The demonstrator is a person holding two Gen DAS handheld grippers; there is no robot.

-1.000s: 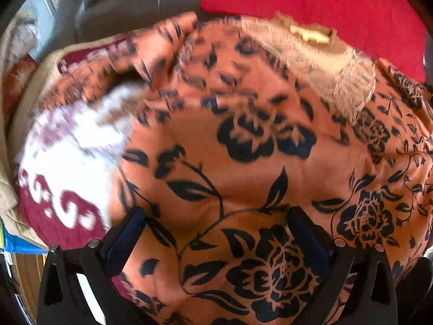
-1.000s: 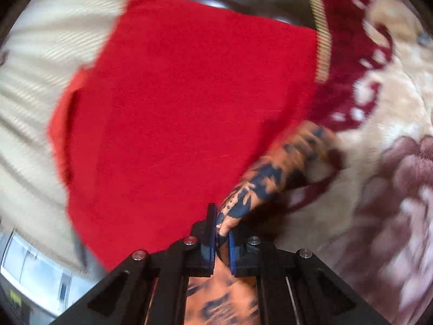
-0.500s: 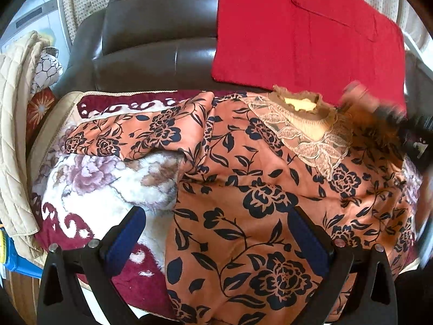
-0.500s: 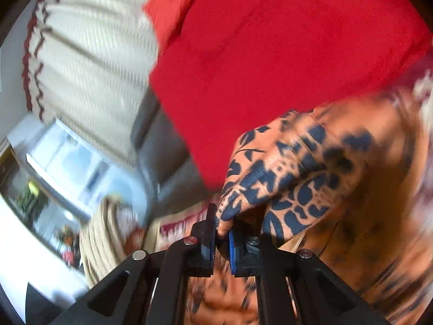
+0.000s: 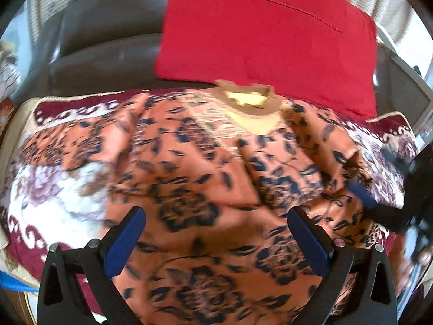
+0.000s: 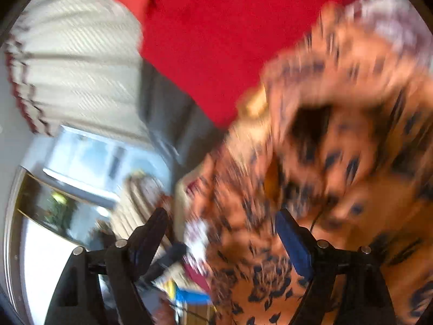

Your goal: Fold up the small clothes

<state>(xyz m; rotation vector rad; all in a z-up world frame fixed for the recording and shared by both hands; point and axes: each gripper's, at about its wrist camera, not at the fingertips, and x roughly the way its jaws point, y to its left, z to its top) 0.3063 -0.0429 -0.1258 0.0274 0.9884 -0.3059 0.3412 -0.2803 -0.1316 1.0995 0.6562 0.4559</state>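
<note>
- The orange floral top lies spread front-up on the patterned blanket, collar toward the red cloth on the sofa back.
- Its left sleeve is still stretched out flat, so I judge that side unfolded.
- My left gripper hovers above the hem, jaws wide apart, holding nothing; I'd lower it onto that sleeve cuff next.
- My right gripper is opening over the right sleeve, nothing pinched; I'd clear it away without dragging the fabric.
</note>
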